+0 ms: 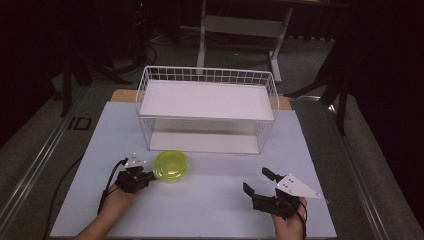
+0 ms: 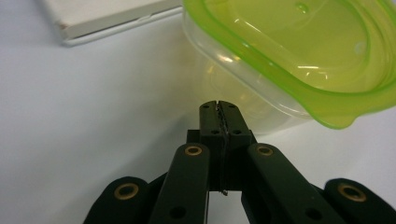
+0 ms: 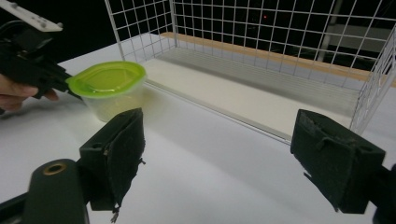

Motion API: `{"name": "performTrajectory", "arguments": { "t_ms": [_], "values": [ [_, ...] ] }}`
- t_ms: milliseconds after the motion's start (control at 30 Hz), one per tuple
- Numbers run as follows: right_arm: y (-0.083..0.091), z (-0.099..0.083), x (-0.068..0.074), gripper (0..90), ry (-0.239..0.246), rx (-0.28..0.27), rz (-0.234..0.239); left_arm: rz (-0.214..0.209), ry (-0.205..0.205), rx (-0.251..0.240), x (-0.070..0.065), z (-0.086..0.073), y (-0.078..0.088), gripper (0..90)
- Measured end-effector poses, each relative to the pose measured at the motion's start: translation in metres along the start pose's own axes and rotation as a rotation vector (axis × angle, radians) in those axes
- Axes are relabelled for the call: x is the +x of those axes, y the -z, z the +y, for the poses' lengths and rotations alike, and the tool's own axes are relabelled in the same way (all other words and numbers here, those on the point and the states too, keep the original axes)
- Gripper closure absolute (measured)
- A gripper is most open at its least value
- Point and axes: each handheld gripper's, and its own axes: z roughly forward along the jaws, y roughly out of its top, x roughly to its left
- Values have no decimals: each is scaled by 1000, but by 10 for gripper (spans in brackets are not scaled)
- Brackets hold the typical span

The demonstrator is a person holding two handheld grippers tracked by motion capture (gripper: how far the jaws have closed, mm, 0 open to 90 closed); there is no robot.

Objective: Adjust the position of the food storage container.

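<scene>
A clear tub with a lime-green lid (image 1: 171, 166) stands on the white table top, just in front of the wire rack. My left gripper (image 1: 151, 176) is at the tub's left side, its jaws shut with nothing between them. In the left gripper view the shut tips (image 2: 219, 109) sit close under the lid's rim (image 2: 299, 93), beside the tub's clear wall. My right gripper (image 1: 257, 181) rests near the front right of the table, open and empty. Its two black pads (image 3: 116, 154) stand far apart, and beyond them I see the tub (image 3: 109, 88) and the left gripper (image 3: 65, 81).
A white wire rack (image 1: 207, 72) with two white shelf boards stands at the middle back of the table; its lower board (image 3: 243, 93) is open to the front. The white table top (image 1: 210, 210) ends at the front edge, with dark floor and stand legs around it.
</scene>
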Motion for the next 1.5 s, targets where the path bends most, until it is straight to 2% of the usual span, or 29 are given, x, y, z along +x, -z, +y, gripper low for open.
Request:
{"name": "performTrajectory", "arguments": {
  "t_ms": [67,200,300,500,667,867,1167,1500],
  "values": [
    [0,0,0,175,-3,3,3,10,-7,-1,0,4,-2,900],
    [1,0,0,175,-2,2,2,22,15,-30,7,6,1,900],
    [1,0,0,175,-3,2,2,10,19,-33,7,7,0,900],
    [0,-1,2,175,7,9,2,-6,12,-16,-1,12,-18,900],
    [-1,-2,0,175,2,16,2,-41,-4,-12,-12,26,-32,900],
    [0,-2,0,175,7,17,4,-78,-46,11,-32,37,-49,900],
    [-2,-3,-1,176,8,25,10,-88,-79,29,-53,49,-69,900],
    [-3,-4,-3,179,-4,35,16,-121,-105,35,-71,57,-82,900]
  ]
}}
